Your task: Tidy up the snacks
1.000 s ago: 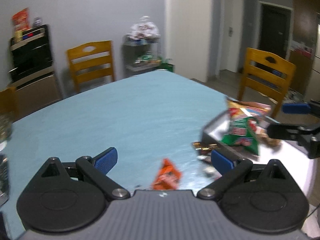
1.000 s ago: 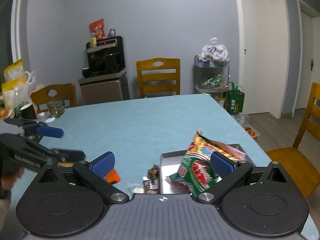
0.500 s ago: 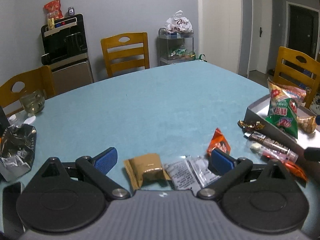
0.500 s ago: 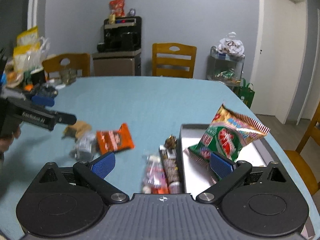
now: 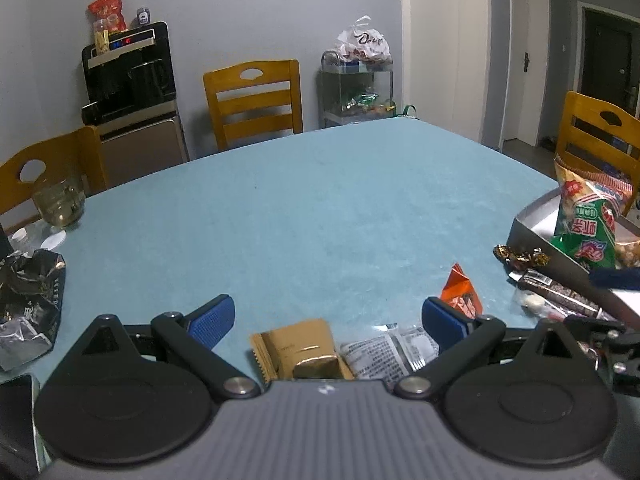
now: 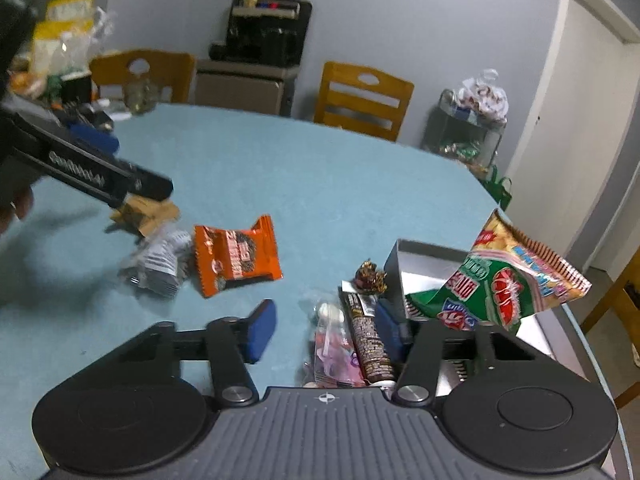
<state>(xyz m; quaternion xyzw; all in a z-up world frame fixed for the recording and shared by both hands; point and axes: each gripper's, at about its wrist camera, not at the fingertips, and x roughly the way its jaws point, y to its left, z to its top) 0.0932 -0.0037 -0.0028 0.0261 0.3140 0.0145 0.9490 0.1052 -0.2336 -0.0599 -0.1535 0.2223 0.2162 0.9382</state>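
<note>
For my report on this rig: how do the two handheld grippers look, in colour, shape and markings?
Both the left gripper and the right gripper have black linkage arms, round black pivot housings, a ribbed grey body and blue ribbed fingers. White lettering runs along the left gripper's side, blurred.

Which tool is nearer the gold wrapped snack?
Left. The left tool is right over the gold wrapped snack, which lies between its open fingers; the right tool is off beside the tray.

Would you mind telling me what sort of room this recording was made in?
Most likely a home dining room: a large table with a light blue cloth, yellow wooden dining chairs around it, and a black water dispenser against the grey wall.
</note>
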